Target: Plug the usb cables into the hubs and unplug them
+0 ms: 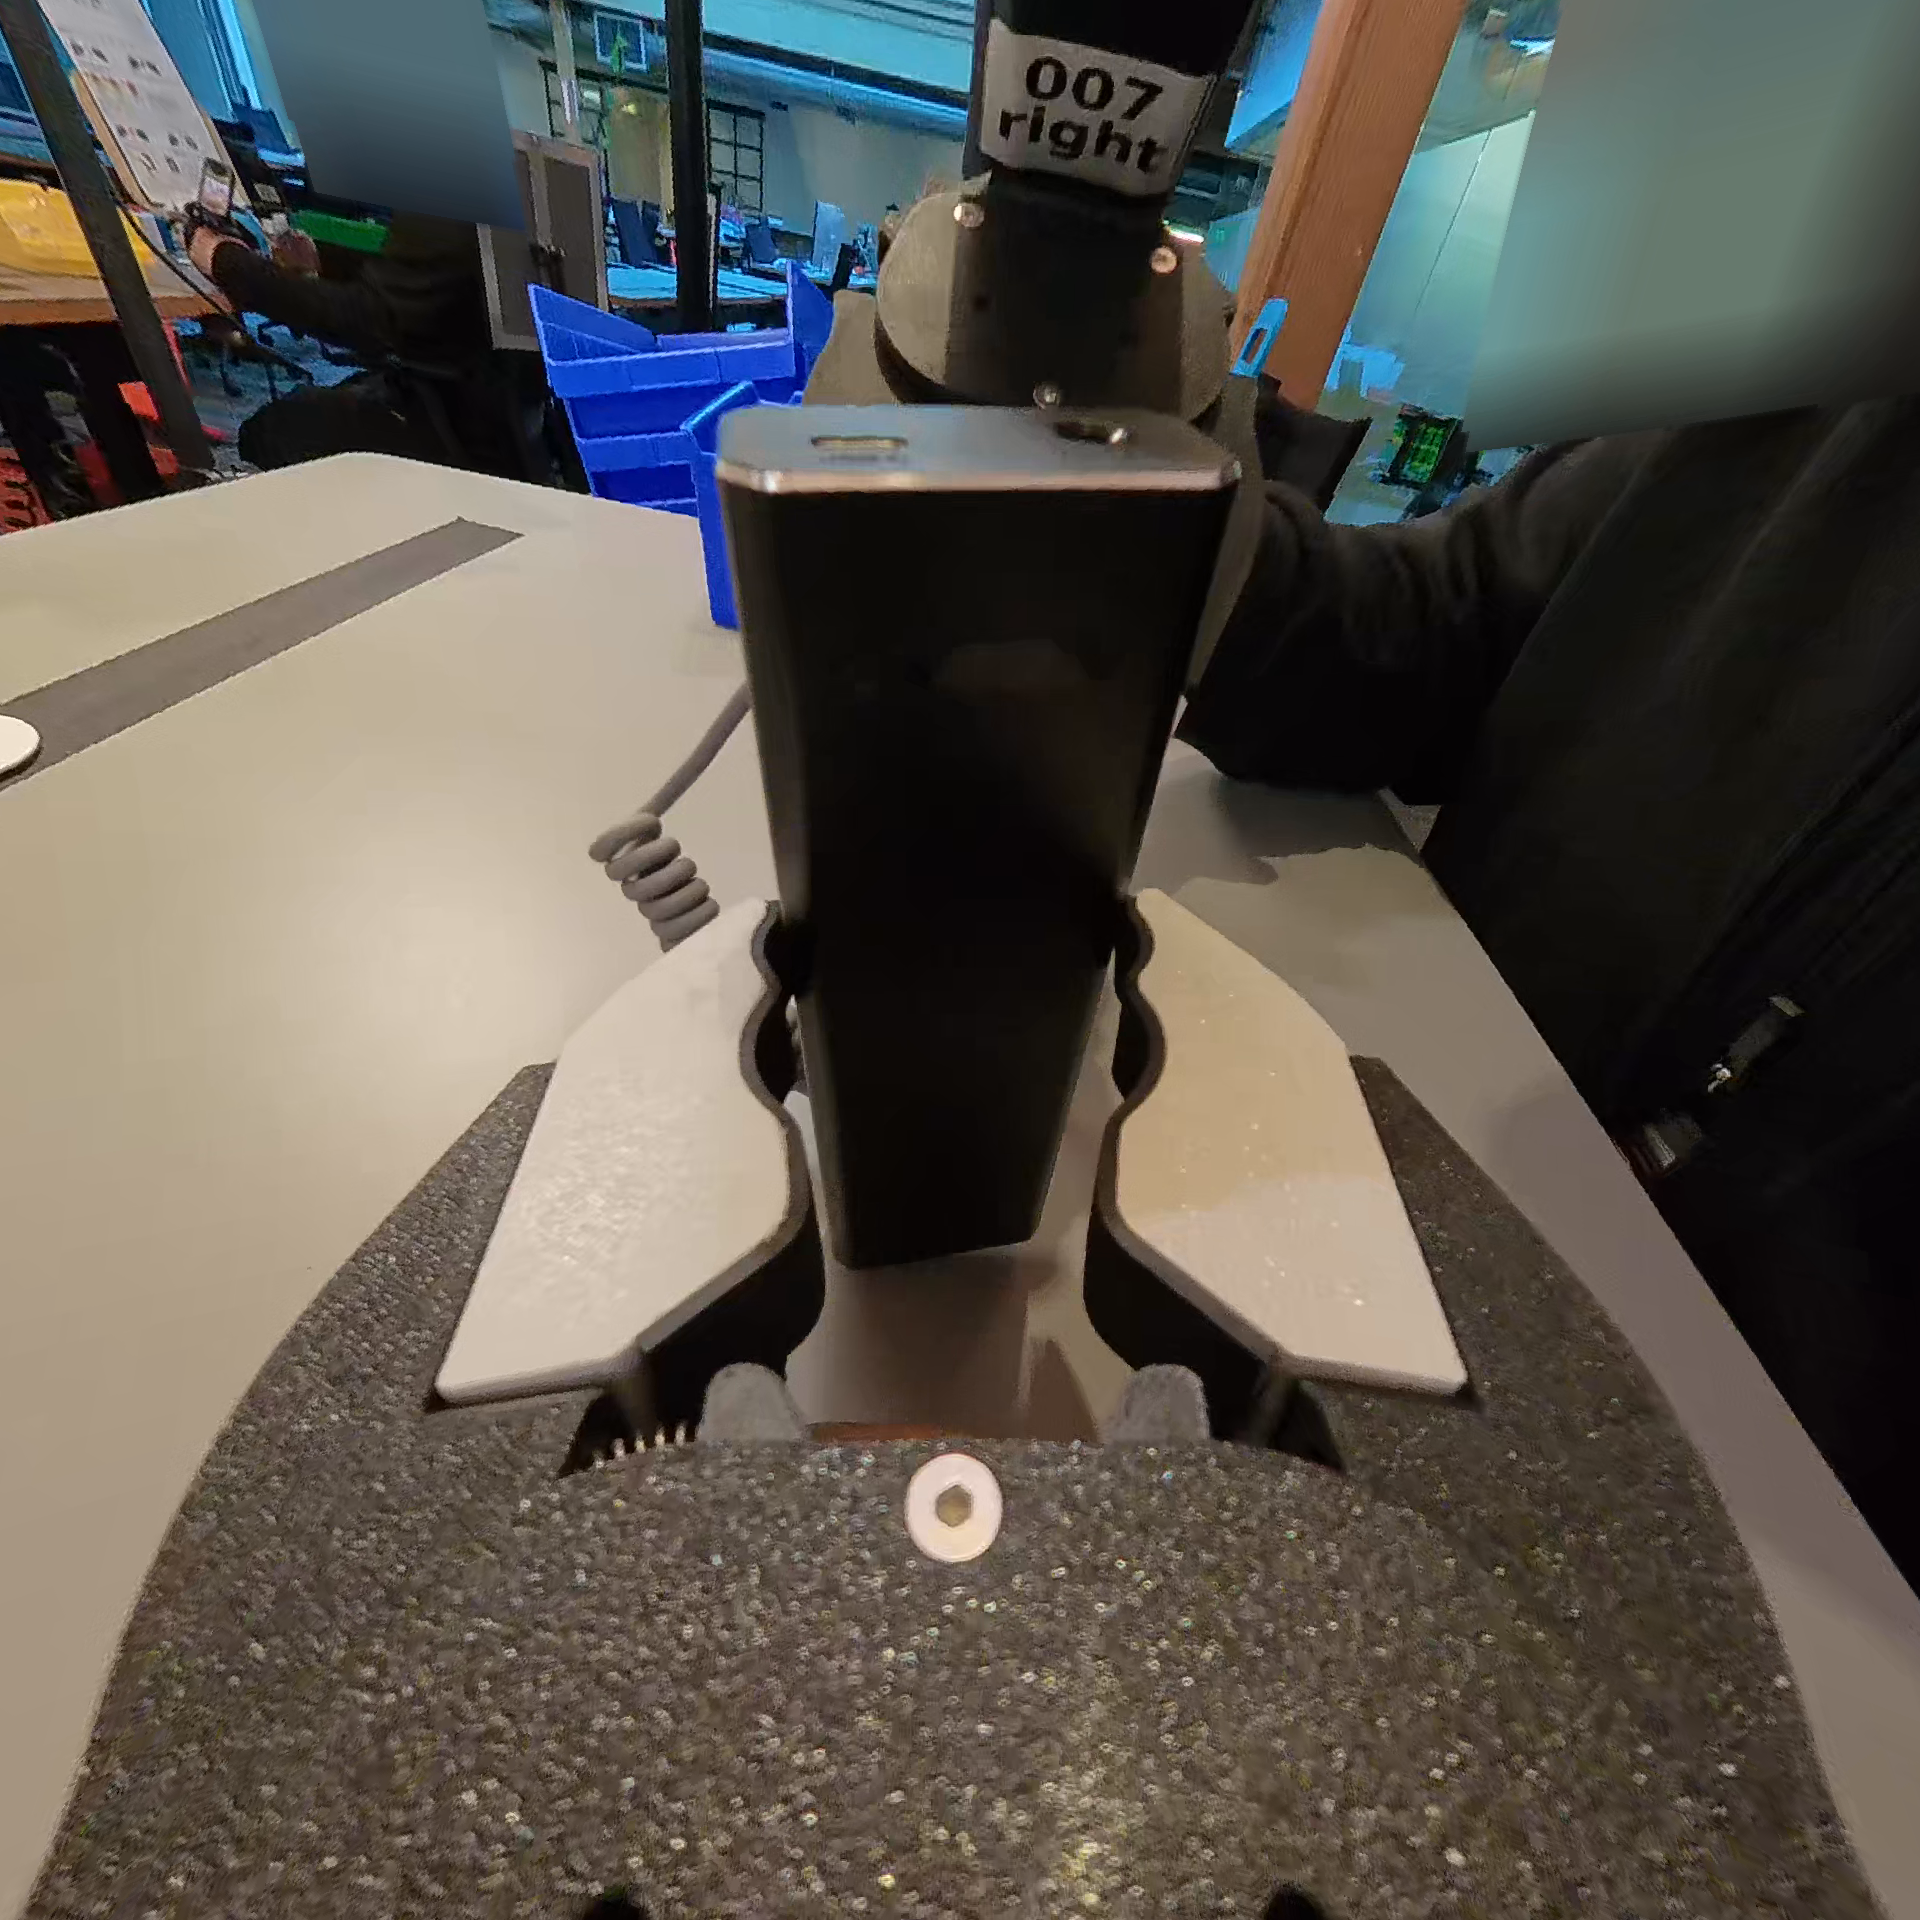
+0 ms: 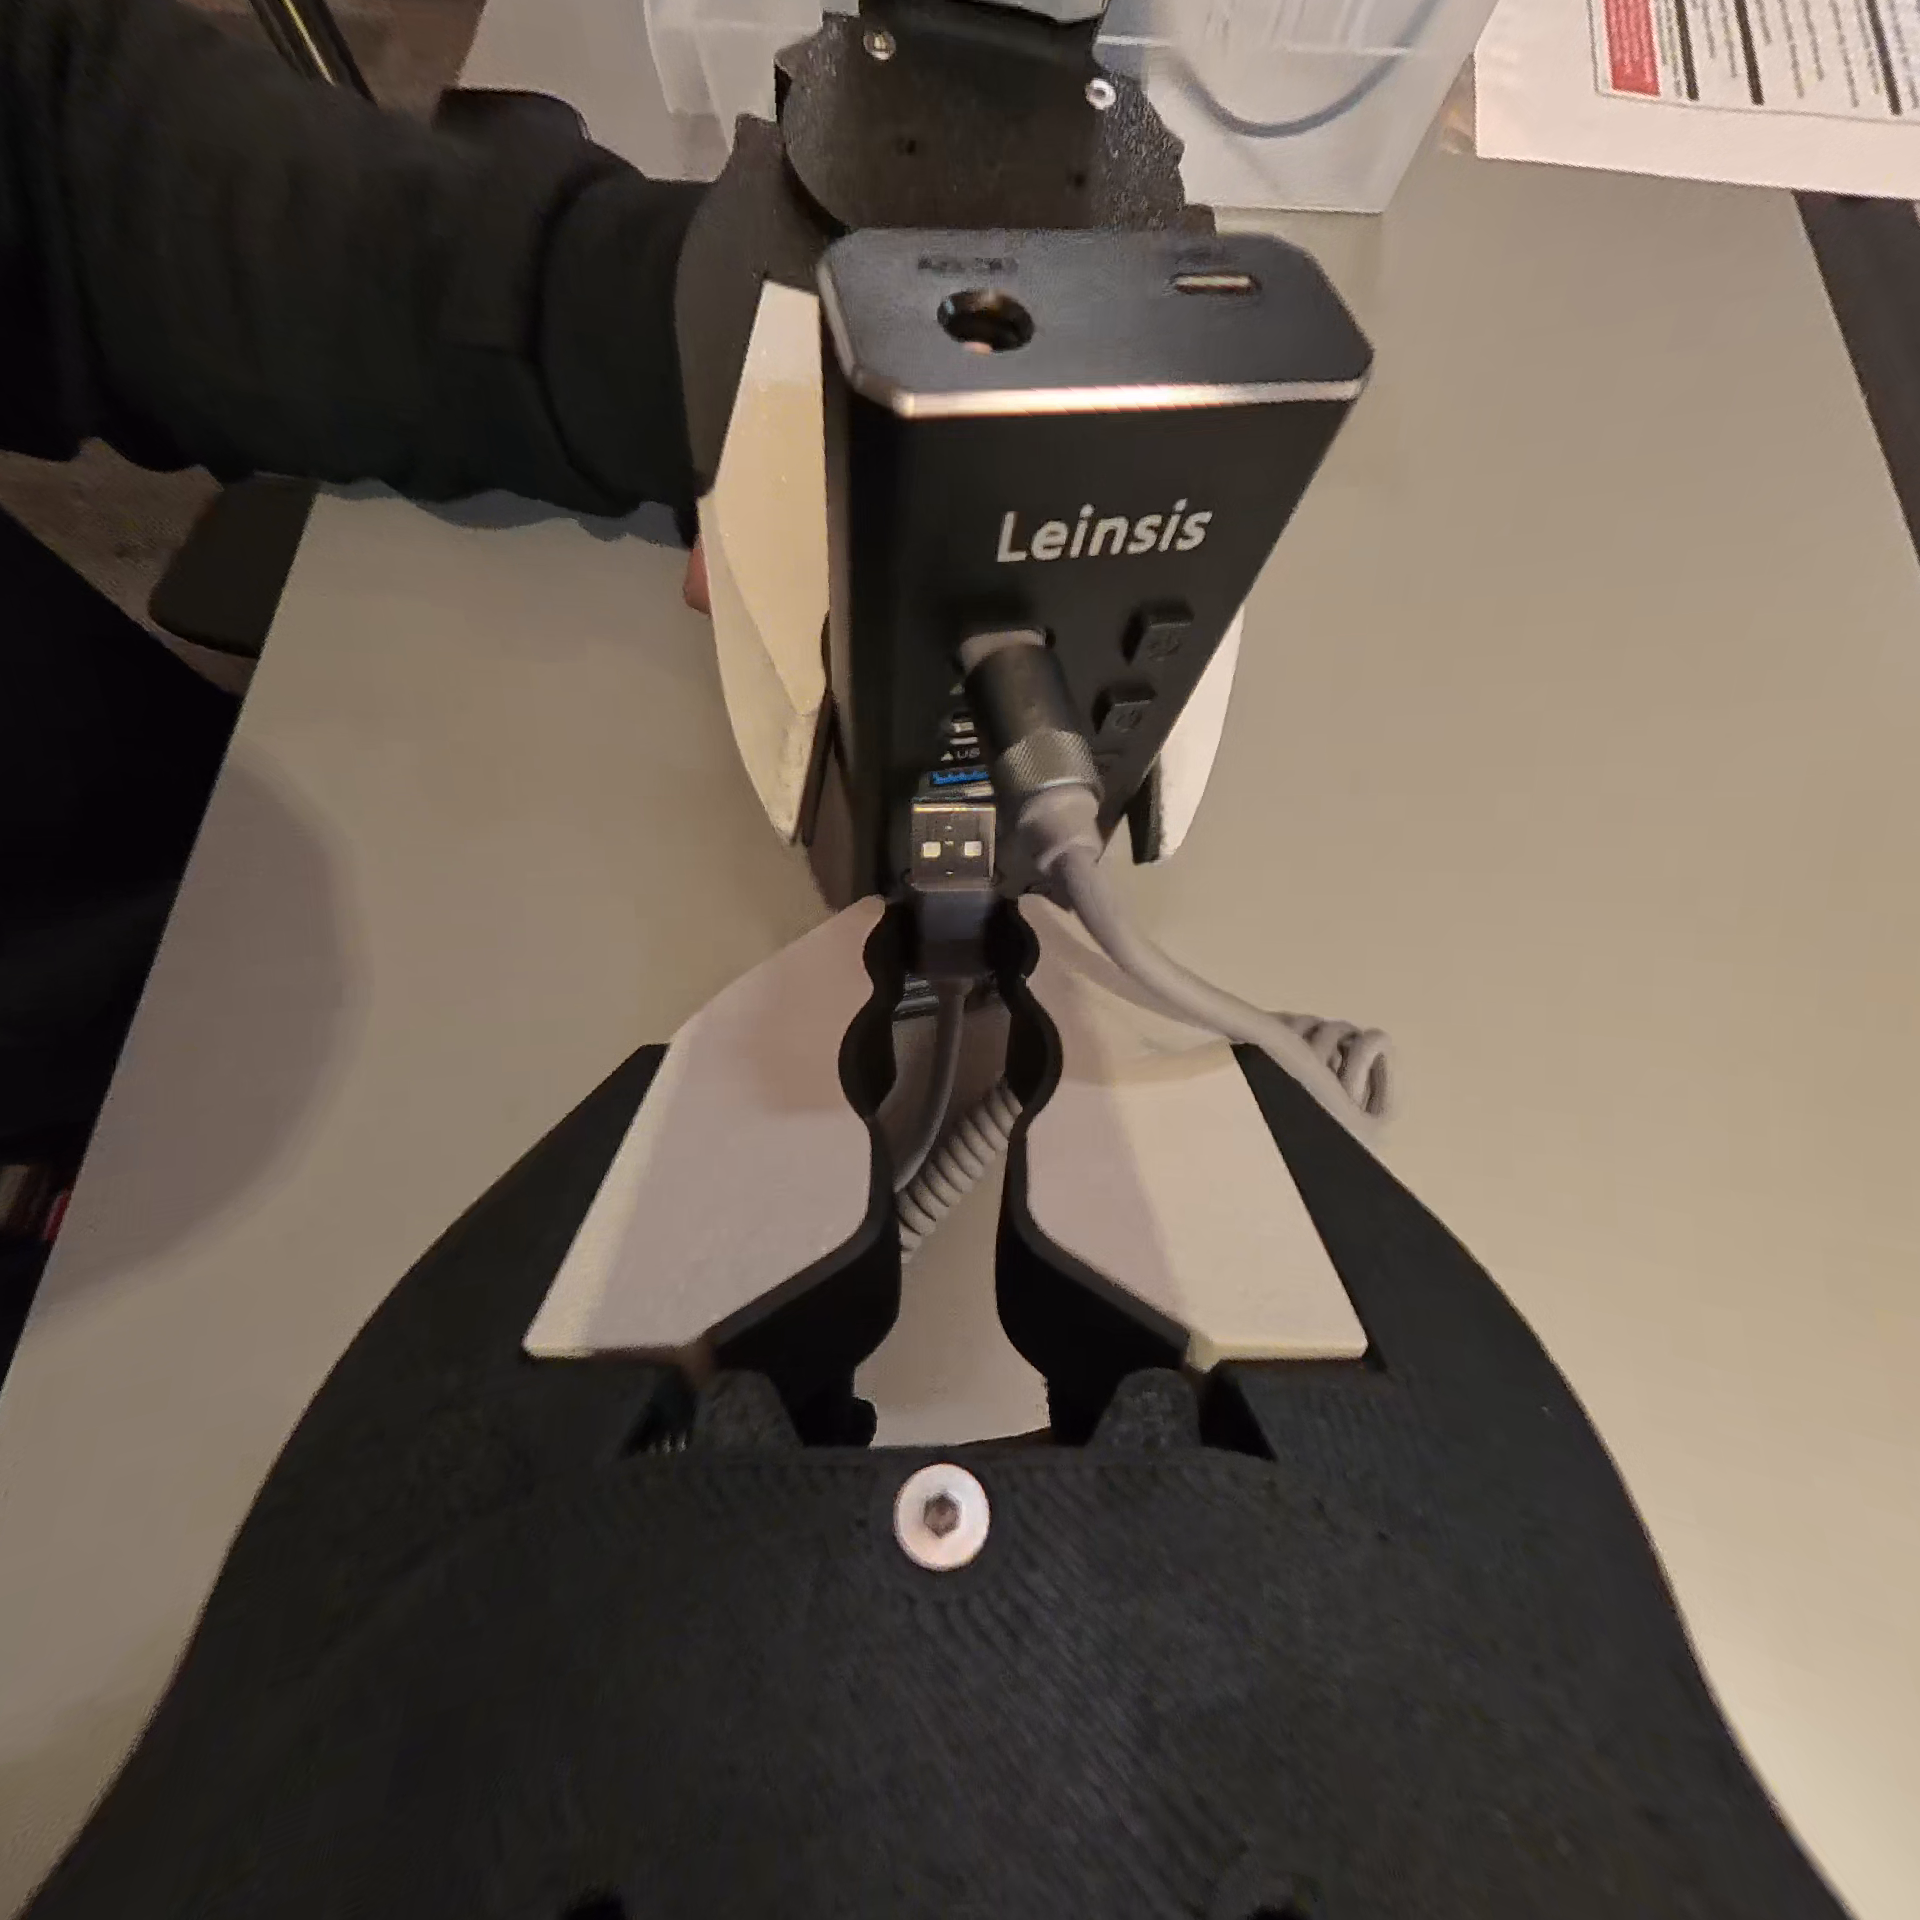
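My left gripper [image 1: 951, 935] is shut on the lower part of a black USB hub [image 1: 977, 675] and holds it upright above the table. In the right wrist view the hub [image 2: 1101, 468] shows its port side, with the left gripper's white fingers [image 2: 769, 665] on either side of it. A grey coiled cable [image 2: 1143, 966] is plugged into an upper port by a metal connector [image 2: 1023, 717]. My right gripper [image 2: 948, 925] is shut on a black USB-A plug [image 2: 948, 847]. The plug's tip is at a blue port; I cannot tell if it is inside.
The grey table [image 1: 260, 935] has a dark strip [image 1: 260, 623]. Blue bins [image 1: 665, 384] stand beyond its far edge. A clear plastic container [image 2: 1299, 104] and a printed sheet [image 2: 1704, 83] lie behind the hub. A person's black sleeve [image 1: 1610, 675] is at the right.
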{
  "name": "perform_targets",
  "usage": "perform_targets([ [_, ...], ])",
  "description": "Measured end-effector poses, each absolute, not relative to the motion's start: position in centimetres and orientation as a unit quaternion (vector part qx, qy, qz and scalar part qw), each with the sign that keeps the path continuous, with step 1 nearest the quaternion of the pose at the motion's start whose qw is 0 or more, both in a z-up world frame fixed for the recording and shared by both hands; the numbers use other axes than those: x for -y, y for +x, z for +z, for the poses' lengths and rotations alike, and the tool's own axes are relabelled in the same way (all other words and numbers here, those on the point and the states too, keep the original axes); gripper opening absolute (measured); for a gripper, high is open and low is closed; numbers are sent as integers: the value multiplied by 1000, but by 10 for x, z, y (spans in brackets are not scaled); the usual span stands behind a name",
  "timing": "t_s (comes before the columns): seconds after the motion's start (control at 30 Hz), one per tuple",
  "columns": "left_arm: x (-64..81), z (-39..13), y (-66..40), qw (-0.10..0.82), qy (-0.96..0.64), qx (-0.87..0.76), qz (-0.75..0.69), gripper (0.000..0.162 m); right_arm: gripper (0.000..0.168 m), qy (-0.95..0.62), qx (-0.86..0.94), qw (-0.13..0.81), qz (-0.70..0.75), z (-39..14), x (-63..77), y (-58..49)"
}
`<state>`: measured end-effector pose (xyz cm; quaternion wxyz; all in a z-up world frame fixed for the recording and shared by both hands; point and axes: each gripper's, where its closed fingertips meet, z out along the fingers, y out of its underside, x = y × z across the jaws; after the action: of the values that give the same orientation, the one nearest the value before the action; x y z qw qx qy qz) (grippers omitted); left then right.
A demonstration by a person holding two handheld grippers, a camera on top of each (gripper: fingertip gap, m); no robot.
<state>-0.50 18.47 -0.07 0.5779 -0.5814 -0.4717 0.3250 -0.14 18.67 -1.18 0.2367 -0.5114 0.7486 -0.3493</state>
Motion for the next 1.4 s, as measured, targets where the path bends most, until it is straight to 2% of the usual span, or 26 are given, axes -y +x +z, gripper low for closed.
perform_targets([
  [0.33, -183, -7, -1, 563, -596, 467, 331, 59, 16, -509, -752, 245, -341, -16, -188, 1],
  [0.57, -176, -16, -1, 484, -635, 491, 349, 59, 16, -519, -764, 218, -314, -30, -193, -8],
  [0.93, -175, -14, 1, 519, -610, 485, 350, 60, 16, -514, -766, 217, -319, -45, -202, -19],
  [1.13, -158, 7, 19, 511, -571, 514, 385, 72, 16, -510, -762, 205, -342, -44, -199, -20],
  [1.23, -160, 11, 45, 512, -532, 563, 371, 53, 16, -510, -753, 194, -368, -44, -207, -24],
  [1.33, -195, 4, 50, 569, -478, 599, 299, 31, 16, -503, -754, 184, -380, -46, -220, -26],
  [1.4, -221, -4, 39, 614, -432, 620, 227, 27, 16, -505, -753, 186, -378, -47, -226, -23],
])
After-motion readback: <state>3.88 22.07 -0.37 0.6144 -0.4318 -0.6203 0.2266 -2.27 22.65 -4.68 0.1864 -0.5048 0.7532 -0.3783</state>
